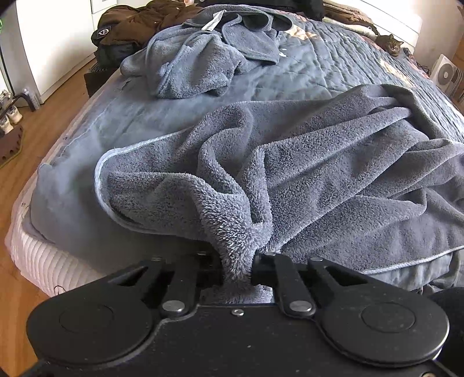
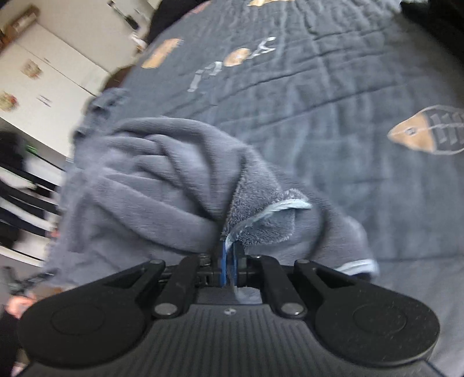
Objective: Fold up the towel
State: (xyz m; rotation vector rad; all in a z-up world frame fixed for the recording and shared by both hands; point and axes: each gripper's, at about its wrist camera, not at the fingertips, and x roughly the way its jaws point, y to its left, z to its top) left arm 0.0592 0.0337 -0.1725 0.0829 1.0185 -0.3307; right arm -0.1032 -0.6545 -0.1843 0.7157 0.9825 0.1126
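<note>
A grey fluffy towel (image 1: 304,162) lies rumpled across the near end of the bed, its pale hem curving at the left. My left gripper (image 1: 236,269) is shut on a bunched fold of this towel, which rises out of the jaws. In the right wrist view the same grey towel (image 2: 150,185) hangs in thick folds, blurred by motion. My right gripper (image 2: 229,255) is shut on a hemmed corner of the towel, with the blue pads (image 2: 222,265) pressed on the pale edge.
A second grey towel (image 1: 203,55) lies heaped farther up the quilted blue-grey bedspread (image 1: 333,61). Brown jackets (image 1: 130,23) sit at the bed's far left, a cat (image 1: 391,43) at the far right. Wooden floor (image 1: 43,116) and shoes lie left of the mattress. White cupboards (image 2: 43,87) stand at left.
</note>
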